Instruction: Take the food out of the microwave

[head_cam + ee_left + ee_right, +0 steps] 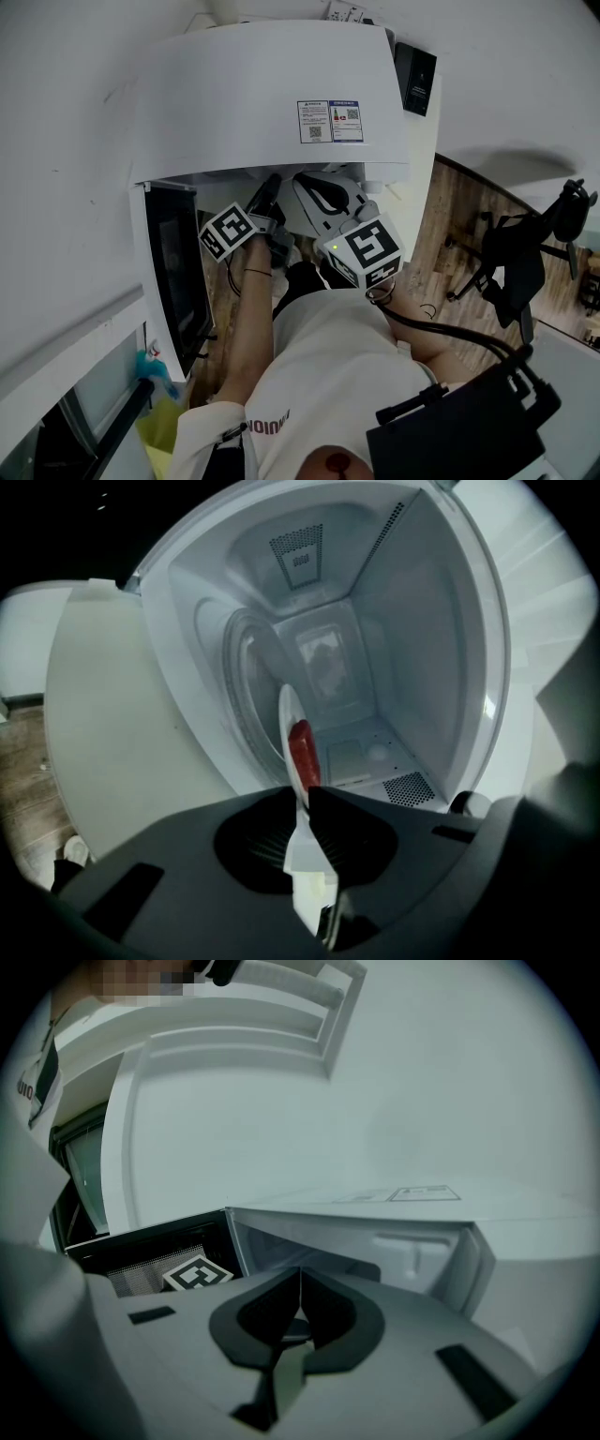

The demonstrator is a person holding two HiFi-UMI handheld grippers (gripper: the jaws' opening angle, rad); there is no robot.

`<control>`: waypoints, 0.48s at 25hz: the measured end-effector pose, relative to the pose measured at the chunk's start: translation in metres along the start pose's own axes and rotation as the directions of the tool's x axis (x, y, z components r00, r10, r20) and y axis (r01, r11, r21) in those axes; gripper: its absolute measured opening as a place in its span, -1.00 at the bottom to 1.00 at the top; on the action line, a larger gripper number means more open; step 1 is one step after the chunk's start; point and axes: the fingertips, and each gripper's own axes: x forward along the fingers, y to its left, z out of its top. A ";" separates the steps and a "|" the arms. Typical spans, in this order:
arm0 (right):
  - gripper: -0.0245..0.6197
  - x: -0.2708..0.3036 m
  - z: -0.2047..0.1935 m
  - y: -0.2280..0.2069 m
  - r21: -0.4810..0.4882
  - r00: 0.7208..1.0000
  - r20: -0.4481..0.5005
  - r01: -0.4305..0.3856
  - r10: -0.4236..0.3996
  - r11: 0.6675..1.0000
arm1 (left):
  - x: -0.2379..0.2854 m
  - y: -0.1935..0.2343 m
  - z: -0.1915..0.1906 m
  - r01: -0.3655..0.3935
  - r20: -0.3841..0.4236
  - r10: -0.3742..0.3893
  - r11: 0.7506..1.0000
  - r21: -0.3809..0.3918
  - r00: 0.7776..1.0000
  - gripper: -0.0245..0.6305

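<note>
While the right gripper hovers before the open microwave, jaws together and empty, the left gripper clamps a white plate by its rim inside the cavity. Red food sits on that plate (seen edge-on)

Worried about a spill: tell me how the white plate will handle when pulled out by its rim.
The plate looks thin and rigid, so it probably won't flex. Held only at one edge by the left hand-held gripper, it may droop or slip. The red food looks loose on it and could slide.
</note>
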 end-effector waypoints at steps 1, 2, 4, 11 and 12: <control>-0.85 0.000 0.000 0.001 0.000 1.000 0.001 0.000 0.000 1.000 | -0.001 -0.001 0.000 0.004 0.003 -0.004 1.000 -0.003 1.000 -0.76; -0.85 0.000 0.000 0.001 0.000 1.000 0.001 -0.001 0.001 1.000 | -0.001 -0.001 0.001 0.009 0.007 -0.009 1.000 -0.007 1.000 -0.78; -0.85 -0.001 0.000 0.002 -0.002 1.000 0.002 -0.002 0.002 1.000 | -0.003 -0.002 0.001 0.018 0.013 -0.018 1.000 -0.018 1.000 -0.79; -0.85 -0.003 -0.001 0.005 -0.006 1.000 0.003 -0.005 0.005 1.000 | -0.008 -0.001 0.000 0.039 0.039 -0.037 0.997 -0.060 0.999 -0.82; -0.85 -0.003 -0.001 0.005 -0.006 1.000 0.003 -0.005 0.005 1.000 | -0.009 -0.001 0.001 0.043 0.045 -0.040 0.997 -0.068 0.998 -0.83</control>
